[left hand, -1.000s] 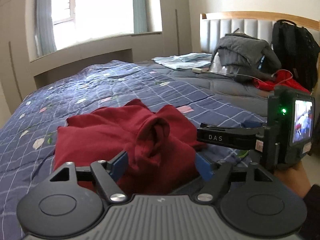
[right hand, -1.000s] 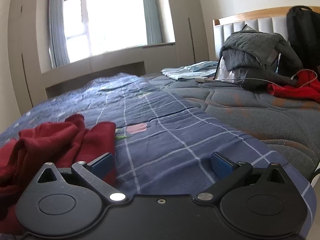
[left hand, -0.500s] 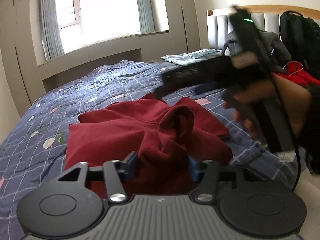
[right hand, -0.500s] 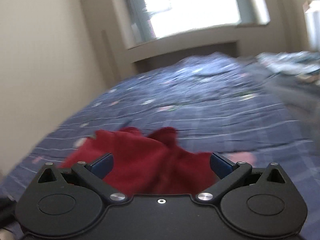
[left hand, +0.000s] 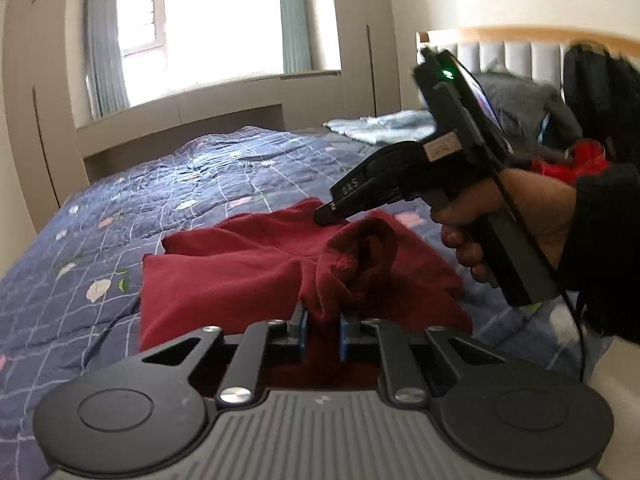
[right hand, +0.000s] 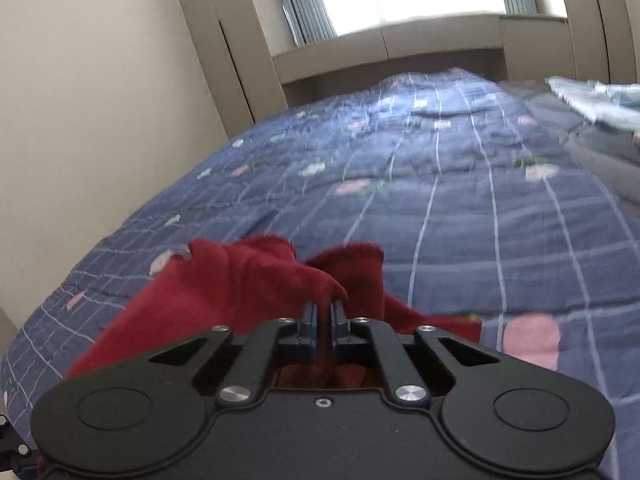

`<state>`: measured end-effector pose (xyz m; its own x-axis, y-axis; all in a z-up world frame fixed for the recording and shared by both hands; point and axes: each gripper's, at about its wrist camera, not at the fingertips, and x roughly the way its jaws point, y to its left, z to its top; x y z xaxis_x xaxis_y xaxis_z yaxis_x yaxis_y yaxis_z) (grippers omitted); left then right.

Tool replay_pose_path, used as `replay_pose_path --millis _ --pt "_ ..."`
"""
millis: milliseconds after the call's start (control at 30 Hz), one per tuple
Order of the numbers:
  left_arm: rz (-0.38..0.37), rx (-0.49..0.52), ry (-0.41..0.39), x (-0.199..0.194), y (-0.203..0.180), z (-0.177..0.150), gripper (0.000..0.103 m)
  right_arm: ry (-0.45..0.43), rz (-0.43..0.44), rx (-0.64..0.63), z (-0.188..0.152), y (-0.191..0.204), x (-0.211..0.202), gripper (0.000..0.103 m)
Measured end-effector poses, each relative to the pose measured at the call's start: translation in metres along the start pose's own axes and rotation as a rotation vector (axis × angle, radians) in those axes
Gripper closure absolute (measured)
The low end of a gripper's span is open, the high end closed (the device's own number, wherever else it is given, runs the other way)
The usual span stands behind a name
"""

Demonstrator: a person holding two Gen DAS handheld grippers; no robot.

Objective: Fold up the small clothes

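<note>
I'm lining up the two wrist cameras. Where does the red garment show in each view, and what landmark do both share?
Left wrist view: the red garment lies centre frame on the blue quilt; a bunched fold runs down between the closing left gripper pads.
Right wrist view: the red garment sits lower left of centre, a fold pinched in the shut right gripper.
Shared landmark: the bright window beyond the bed.

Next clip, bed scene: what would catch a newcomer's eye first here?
The crumpled dark red garment on the blue checked quilt, in the foreground. Both grippers have it: the left gripper is closing on a bunched fold at the near edge, while the right gripper, held in a hand coming in from the right, is shut on a thin fold farther back.
</note>
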<state>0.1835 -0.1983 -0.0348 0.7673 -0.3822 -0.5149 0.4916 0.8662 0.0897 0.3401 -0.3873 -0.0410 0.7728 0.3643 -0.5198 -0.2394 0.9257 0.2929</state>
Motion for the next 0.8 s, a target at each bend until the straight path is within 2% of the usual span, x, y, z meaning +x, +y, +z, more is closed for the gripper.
replay_pose_path --millis 200,267,367,533,667,800 --pt "-0.050 -0.184 -0.064 -0.021 0.038 0.029 0.090 -0.077 0.070 -0.043 0.061 0.018 -0.024 0.098" --pt "-0.062 -0.192 -0.072 -0.024 0.041 0.039 0.090 -0.098 0.077 -0.089 0.078 0.028 -0.032 0.098" --pt "-0.074 -0.157 -0.078 -0.026 0.032 0.046 0.090 -0.116 0.053 -0.148 0.087 0.035 -0.043 0.098" --pt "-0.118 -0.085 -0.043 -0.014 0.004 0.040 0.090 -0.111 -0.013 -0.125 0.071 0.010 -0.063 0.098" --pt "-0.145 -0.019 0.014 0.003 -0.019 0.027 0.090 -0.075 -0.076 -0.074 0.037 -0.020 -0.070 0.098" --pt "-0.156 -0.006 0.076 0.021 -0.028 0.015 0.088 -0.023 -0.124 -0.040 0.006 -0.038 -0.058 0.098"
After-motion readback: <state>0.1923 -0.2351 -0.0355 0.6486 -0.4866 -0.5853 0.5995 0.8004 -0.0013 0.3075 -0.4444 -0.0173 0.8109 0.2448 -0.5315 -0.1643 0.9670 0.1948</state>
